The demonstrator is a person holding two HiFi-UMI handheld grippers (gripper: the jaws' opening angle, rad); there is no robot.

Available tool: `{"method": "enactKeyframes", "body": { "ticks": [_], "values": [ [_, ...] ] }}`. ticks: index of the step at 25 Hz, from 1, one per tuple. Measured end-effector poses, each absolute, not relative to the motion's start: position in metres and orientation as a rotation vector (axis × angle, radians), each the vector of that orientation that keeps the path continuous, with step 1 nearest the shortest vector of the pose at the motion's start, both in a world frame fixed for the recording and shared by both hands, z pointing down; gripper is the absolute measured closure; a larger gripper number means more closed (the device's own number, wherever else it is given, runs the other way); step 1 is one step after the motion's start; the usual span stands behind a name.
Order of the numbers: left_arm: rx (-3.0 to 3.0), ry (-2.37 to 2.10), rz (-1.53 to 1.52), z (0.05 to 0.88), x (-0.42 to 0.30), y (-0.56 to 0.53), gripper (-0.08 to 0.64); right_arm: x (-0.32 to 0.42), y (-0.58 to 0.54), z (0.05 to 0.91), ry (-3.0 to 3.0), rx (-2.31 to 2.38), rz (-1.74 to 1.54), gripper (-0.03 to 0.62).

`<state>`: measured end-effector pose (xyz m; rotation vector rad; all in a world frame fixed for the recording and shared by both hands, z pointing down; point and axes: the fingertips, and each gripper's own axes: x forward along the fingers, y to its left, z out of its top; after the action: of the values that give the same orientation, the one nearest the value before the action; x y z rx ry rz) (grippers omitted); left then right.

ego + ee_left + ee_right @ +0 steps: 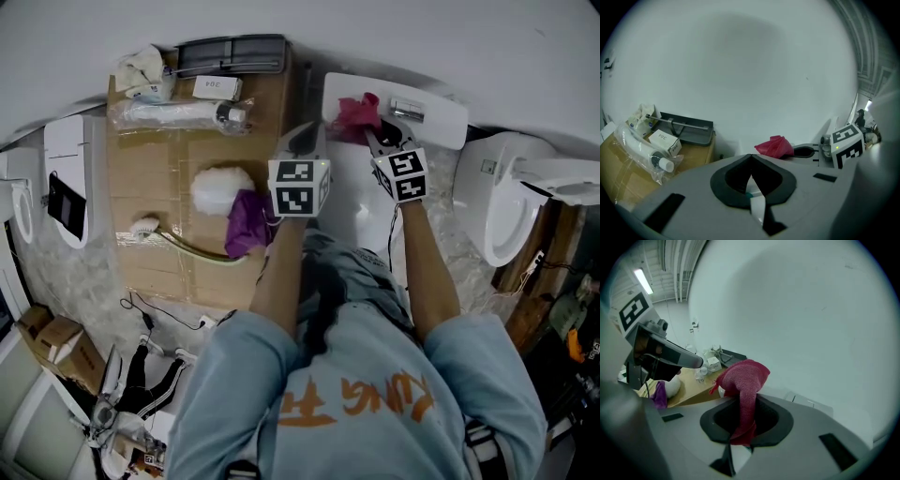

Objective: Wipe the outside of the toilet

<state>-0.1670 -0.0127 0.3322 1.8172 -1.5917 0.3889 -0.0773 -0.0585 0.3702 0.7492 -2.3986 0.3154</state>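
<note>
Head view looks down over the person's arms to the white toilet [441, 120], whose tank lid stands against the wall. The right gripper [743, 401] has its tongs pinching a red cloth [743, 376], and the cloth sits bunched on the left end of the tank lid, just beside the flush button [408, 109]. The left gripper [751, 159] is next to it near the lid's left edge, tongs pressed together with nothing between them.

To the left of the toilet, a cardboard sheet [141, 169] on the floor carries the loose supplies. A dark tray [689, 129] by the wall holds a metal bar laid lengthwise. Just in front of it lies a small white box [665, 142], closed. A clear plastic bag [173, 114] beside the box holds a white tube with a capped end. At the far corner is a crumpled white bundle [142, 70]; I can't make out what it holds. Nearer the person lie a white fluffy pad [222, 186], a purple cloth [246, 220] touching it, and a brush [145, 227].
</note>
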Motion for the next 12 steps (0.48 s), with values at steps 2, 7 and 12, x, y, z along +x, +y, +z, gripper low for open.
{"method": "enactKeyframes", "body": {
  "ticks": [2, 7, 12],
  "values": [
    [1.832, -1.581, 0.396, 0.332, -0.162, -0.014, 0.535, -0.069, -0.060, 0.371, -2.395, 0.774, 0.325, 0.523],
    [1.870, -1.538, 0.427, 0.331, -0.146, -0.017, 0.535, -0.051, -0.061, 0.371, -2.388, 0.834, 0.354, 0.523],
    [1.905, -1.500, 0.458, 0.329, -0.129, -0.019, 0.535, -0.029, -0.064, 0.370, -2.382, 0.892, 0.386, 0.523]
  ]
}}
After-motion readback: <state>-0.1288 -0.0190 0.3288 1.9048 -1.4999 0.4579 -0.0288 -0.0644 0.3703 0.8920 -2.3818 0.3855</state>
